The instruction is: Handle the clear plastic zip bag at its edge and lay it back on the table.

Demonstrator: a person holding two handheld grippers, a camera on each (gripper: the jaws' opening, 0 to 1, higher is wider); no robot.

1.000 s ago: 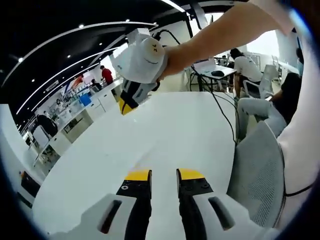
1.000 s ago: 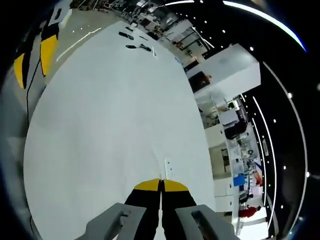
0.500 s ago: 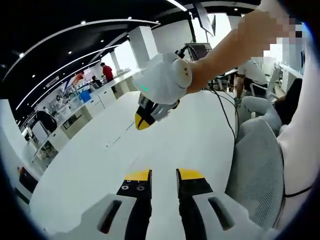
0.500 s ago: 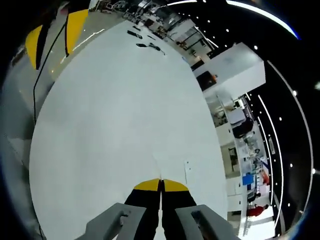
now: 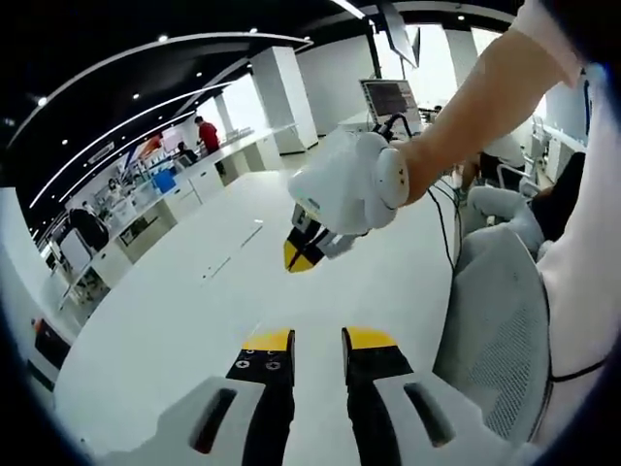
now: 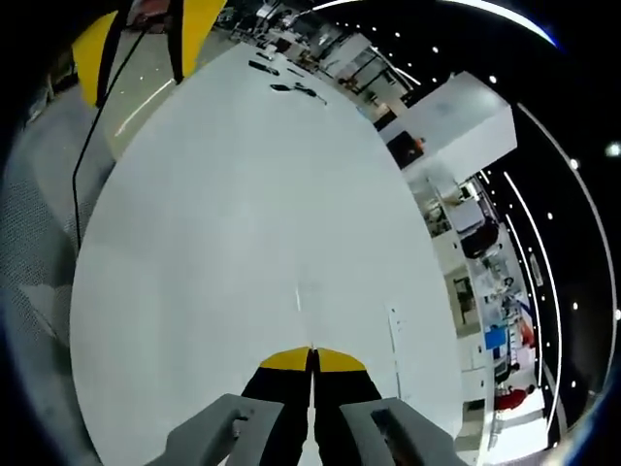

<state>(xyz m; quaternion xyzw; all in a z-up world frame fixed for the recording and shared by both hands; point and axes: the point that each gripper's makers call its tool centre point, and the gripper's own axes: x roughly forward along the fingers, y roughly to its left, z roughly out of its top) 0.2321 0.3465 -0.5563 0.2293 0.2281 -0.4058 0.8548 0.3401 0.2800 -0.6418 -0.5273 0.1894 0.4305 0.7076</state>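
Note:
My left gripper (image 5: 318,340) is open above the white table (image 5: 175,320), with nothing between its yellow-tipped jaws. A person's hand holds my right gripper (image 5: 303,255) in the air just ahead of it, tips pointing down at the table and shut. In the right gripper view, my right gripper (image 6: 311,360) has its jaws pressed together over the table (image 6: 213,214). I see nothing clamped between them. My left gripper's yellow fingertips (image 6: 97,41) show at the upper left. I cannot make out the clear bag. A faint thin line (image 6: 298,297) runs on the tabletop ahead of the right tips.
A grey mesh chair (image 5: 495,320) stands close on the right. A black cable (image 5: 439,218) runs over the table to a monitor (image 5: 388,97). A narrow slot (image 5: 231,254) marks the tabletop. Small dark items (image 6: 281,83) lie at its far end. People and counters are behind.
The right gripper has come closer to the left gripper and dropped lower over the table. Both sets of jaws stand as before.

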